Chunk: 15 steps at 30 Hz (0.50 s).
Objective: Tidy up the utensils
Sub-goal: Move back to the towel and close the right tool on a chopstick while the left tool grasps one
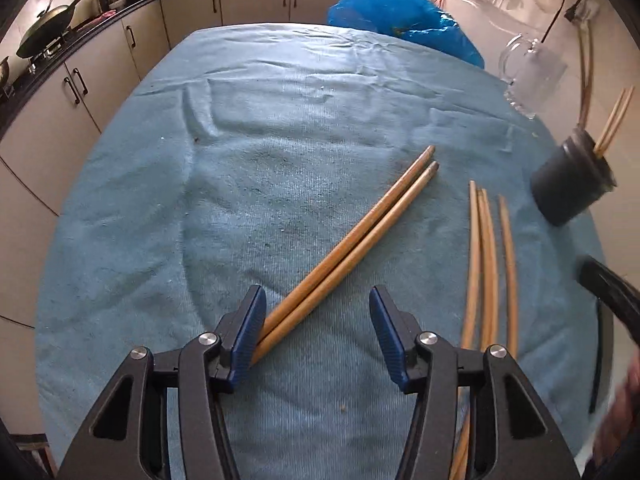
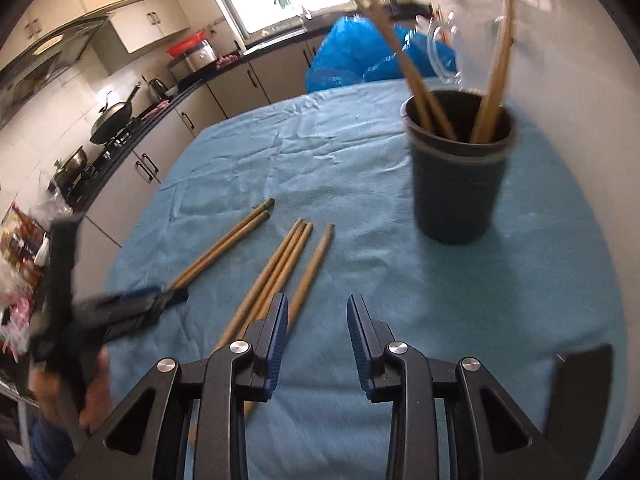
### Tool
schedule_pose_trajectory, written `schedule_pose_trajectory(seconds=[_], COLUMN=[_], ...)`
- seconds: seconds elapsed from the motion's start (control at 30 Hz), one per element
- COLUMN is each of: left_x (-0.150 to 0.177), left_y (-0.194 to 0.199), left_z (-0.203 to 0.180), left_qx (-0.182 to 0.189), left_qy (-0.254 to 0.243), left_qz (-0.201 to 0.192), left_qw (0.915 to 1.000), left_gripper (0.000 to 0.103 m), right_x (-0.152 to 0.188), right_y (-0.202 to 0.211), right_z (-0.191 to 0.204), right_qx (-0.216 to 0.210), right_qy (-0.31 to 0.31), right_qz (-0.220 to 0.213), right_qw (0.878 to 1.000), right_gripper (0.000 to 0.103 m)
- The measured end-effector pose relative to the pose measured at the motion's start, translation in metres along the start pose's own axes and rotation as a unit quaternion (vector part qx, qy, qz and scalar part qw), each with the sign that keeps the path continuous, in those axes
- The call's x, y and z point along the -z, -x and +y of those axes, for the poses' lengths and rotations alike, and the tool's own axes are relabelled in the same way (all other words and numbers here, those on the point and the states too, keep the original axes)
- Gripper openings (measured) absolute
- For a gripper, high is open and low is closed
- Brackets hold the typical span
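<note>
A pair of wooden chopsticks [image 1: 352,236] lies diagonally on the blue cloth [image 1: 260,140]. Its near ends rest against the left pad of my open left gripper [image 1: 316,328], between the jaws. Three more chopsticks [image 1: 486,264] lie to the right. A dark cup [image 1: 568,184] holding chopsticks stands at the right. In the right wrist view, my right gripper [image 2: 317,340] is open and empty above the cloth, beside the loose chopsticks [image 2: 280,272]. The cup [image 2: 458,172] stands ahead on the right with several chopsticks in it. The left gripper [image 2: 140,304] shows blurred at the pair [image 2: 228,244].
A glass mug [image 1: 528,76] and a blue plastic bag [image 1: 404,12] sit at the table's far right. Kitchen cabinets and a counter with a wok [image 2: 112,116] run along the left. A black object [image 2: 580,392] lies at the near right of the cloth.
</note>
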<state>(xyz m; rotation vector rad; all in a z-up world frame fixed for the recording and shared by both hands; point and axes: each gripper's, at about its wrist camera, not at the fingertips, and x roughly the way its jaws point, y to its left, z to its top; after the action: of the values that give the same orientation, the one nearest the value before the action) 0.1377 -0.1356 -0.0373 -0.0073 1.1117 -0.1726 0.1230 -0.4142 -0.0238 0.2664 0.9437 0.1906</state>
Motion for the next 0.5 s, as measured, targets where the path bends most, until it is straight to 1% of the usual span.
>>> schedule_pose_trajectory(seconds=[0.13, 0.17, 0.23, 0.33, 0.37, 0.4, 0.5], left_x=[0.0, -0.006, -0.007, -0.013, -0.016, -0.019, -0.032], left_y=[0.015, 0.016, 0.021, 0.021, 0.019, 0.017, 0.012], left_z=[0.006, 0.004, 0.004, 0.005, 0.004, 0.003, -0.004], left_qx=[0.011, 0.013, 0.014, 0.019, 0.021, 0.023, 0.035], left_qy=[-0.005, -0.007, -0.016, -0.025, -0.027, -0.029, -0.047], left_qz=[-0.015, -0.017, -0.023, -0.027, -0.025, -0.022, -0.013], left_qw=[0.9998, 0.9998, 0.9995, 0.9991, 0.9991, 0.9991, 0.9982], left_gripper=[0.053, 0.053, 0.053, 0.053, 0.053, 0.053, 0.053], right_x=[-0.017, -0.019, -0.022, -0.022, -0.022, -0.022, -0.021], right_y=[-0.035, -0.045, -0.059, -0.071, -0.072, -0.073, -0.072], right_z=[0.004, 0.005, 0.007, 0.014, 0.018, 0.022, 0.019], right_qx=[0.018, 0.028, 0.047, 0.059, 0.071, 0.086, 0.095], right_qy=[-0.008, -0.008, -0.004, 0.009, 0.022, 0.033, 0.033], right_qz=[0.026, 0.032, 0.047, 0.05, 0.051, 0.049, 0.057], right_qw=[0.999, 0.999, 0.998, 0.997, 0.996, 0.995, 0.993], right_gripper=[0.032, 0.031, 0.026, 0.024, 0.02, 0.012, 0.009])
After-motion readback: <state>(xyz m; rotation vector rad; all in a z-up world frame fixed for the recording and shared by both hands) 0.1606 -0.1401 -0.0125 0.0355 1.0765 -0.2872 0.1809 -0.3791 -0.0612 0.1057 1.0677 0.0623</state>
